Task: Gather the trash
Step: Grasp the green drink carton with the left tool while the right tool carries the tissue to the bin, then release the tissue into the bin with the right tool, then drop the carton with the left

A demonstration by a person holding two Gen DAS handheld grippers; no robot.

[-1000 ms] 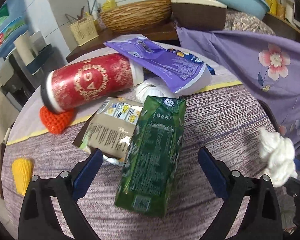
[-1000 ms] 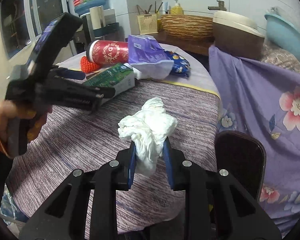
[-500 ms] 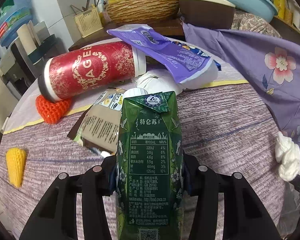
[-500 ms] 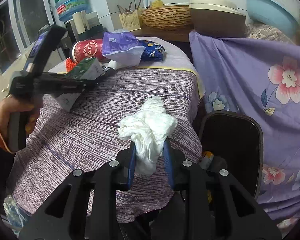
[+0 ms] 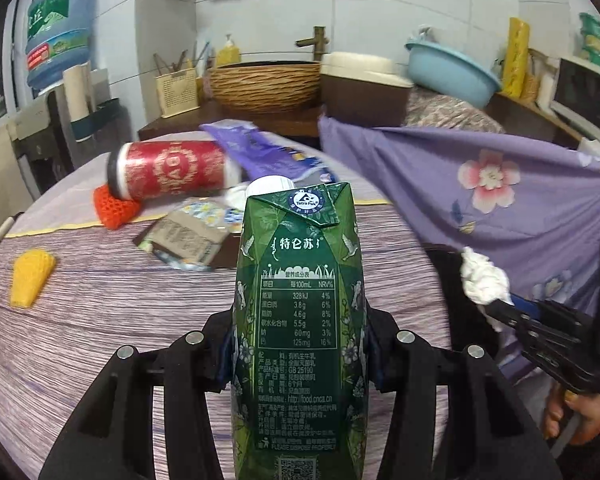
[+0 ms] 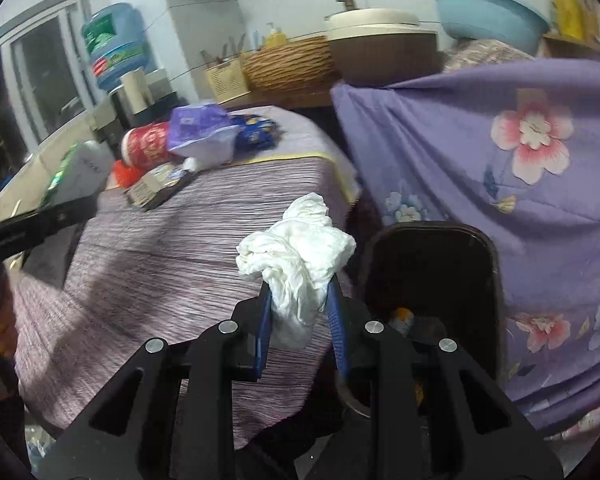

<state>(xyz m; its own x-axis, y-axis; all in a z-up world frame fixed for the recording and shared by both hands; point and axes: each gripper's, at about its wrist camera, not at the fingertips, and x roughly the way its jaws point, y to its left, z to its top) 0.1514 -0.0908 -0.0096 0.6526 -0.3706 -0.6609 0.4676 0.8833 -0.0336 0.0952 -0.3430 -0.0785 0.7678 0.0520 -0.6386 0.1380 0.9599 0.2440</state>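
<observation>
My left gripper (image 5: 300, 348) is shut on a green milk carton (image 5: 300, 300), held upright above the purple striped tablecloth (image 5: 100, 300). My right gripper (image 6: 300, 312) is shut on a crumpled white tissue (image 6: 296, 256), close to the table's right edge and beside a dark brown trash bin (image 6: 432, 264) on the floor. The tissue (image 5: 482, 280) and the right gripper (image 5: 500, 310) also show at the right of the left wrist view. In the right wrist view the carton (image 6: 72, 176) appears at far left.
On the table lie a red canister (image 5: 168, 172), a purple snack bag (image 5: 256, 152), a brown wrapper (image 5: 188, 240), an orange knitted piece (image 5: 114, 208) and a yellow knitted cone (image 5: 30, 280). A purple floral cloth (image 6: 500, 168) hangs right of the bin. Baskets and basins stand behind.
The left jaws closed on the green carton and lifted it off the table. My right gripper carried the tissue rightward and down toward the bin.
</observation>
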